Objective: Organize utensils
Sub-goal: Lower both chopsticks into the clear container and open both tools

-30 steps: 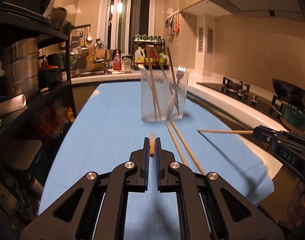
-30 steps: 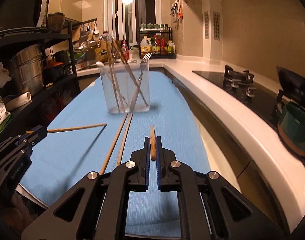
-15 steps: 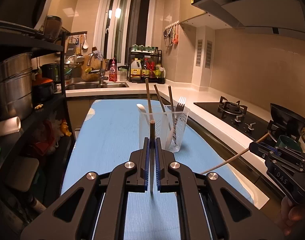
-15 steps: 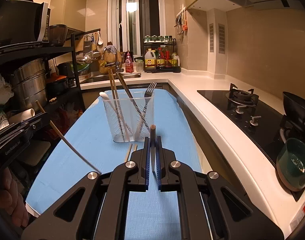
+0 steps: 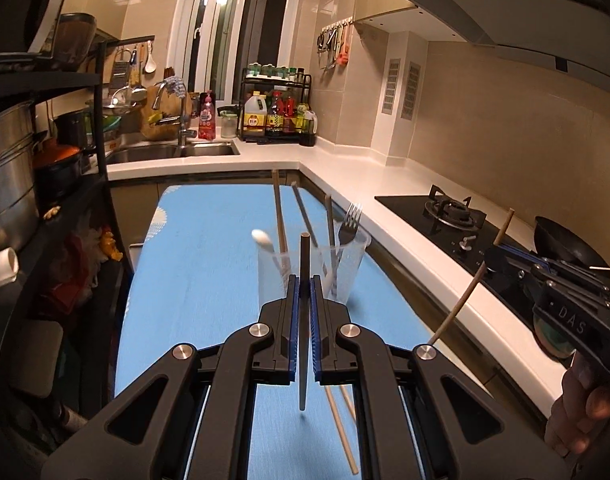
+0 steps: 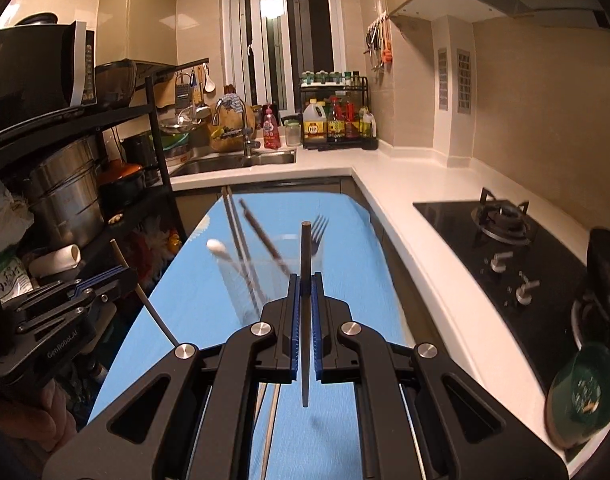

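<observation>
- Left tool (image 5: 304, 280) clamped on a chopstick (image 5: 303, 320), stick held near upright, tip hanging free above the blue surface (image 5: 209, 272).
- Right tool (image 6: 304, 280) likewise closed on its own chopstick (image 6: 305, 312), also roughly vertical; from the left view it shows tilted (image 5: 471, 280).
- Target looks like the clear cup (image 5: 357, 268) ahead, already holding chopsticks, a fork (image 5: 351, 220) and a white spoon (image 5: 261, 238).
- Two more chopsticks (image 5: 341, 428) lie flat on the surface below the tools.
- To do it well, I'd say: bring one stick at a time over the cup rim and keep the tip pointing down.
- Aim for a gap between the utensils inside, lower before releasing.
- Risk: the light cup may tip if a stick pushes its wall or snags the fork.
</observation>
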Motion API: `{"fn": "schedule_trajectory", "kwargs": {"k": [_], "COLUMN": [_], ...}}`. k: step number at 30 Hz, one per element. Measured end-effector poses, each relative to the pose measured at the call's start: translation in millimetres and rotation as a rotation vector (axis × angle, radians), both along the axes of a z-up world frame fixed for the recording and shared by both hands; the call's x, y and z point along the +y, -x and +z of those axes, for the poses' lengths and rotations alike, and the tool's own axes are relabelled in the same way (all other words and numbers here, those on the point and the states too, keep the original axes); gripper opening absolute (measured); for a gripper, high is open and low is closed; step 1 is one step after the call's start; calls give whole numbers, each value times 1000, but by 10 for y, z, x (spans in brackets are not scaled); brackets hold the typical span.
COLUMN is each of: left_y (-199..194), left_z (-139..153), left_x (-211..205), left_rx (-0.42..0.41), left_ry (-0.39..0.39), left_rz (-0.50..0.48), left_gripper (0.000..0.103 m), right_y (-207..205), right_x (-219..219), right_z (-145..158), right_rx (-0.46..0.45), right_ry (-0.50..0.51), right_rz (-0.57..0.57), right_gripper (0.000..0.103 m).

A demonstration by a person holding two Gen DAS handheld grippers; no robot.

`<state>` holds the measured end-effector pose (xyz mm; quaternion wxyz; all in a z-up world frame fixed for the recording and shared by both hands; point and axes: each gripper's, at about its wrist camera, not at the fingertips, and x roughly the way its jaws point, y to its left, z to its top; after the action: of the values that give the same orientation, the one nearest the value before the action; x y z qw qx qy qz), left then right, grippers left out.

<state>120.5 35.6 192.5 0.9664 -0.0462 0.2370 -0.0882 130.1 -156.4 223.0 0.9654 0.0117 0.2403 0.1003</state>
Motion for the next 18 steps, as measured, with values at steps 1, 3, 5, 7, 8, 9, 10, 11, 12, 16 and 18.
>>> {"fn": "schedule_trajectory", "kwargs": {"k": [1, 3, 5, 7, 8, 9, 10, 11, 12, 16, 18], "left_y": [-51, -159, -273, -398, -469, -521, -592, -645, -698, -961, -1089], "left_z": [67, 213, 395, 588, 692, 762, 868, 934, 1000, 1110, 1048], "left_x": [-4, -7, -30, -20, -8, -8, 5, 11, 21, 45, 36], "left_rx": [-4, -18, -39, -60, -71, -81, -97, -109, -120, -137, -123], "left_ry": [0, 2, 3, 17, 25, 29, 36, 43, 53, 80, 80], "left_rz": [-7, -18, -27, -38, -41, -40, -37, -37, -39, -29, -26], "left_gripper": [5, 5, 5, 5, 5, 5, 5, 5, 5, 5, 5], "right_y": [-66, -208, -335, -438, -493, -547, -600, -654, -705, -941, -1091], "right_x": [2, -9, -7, 8, 23, 44, 63, 87, 114, 193, 224], "right_z": [85, 253, 435, 635, 735, 824, 897, 968, 1023, 1024, 907], "right_rx": [-8, -13, -32, -65, -84, -101, -114, -130, -145, -170, -152], "right_ry": [0, -18, -27, -33, -35, -35, -37, -41, -43, -36, -31], "right_rz": [2, 17, 30, 38, 44, 48, 50, 55, 60, 60, 58], "right_gripper": [5, 5, 5, 5, 5, 5, 5, 5, 5, 5, 5]}}
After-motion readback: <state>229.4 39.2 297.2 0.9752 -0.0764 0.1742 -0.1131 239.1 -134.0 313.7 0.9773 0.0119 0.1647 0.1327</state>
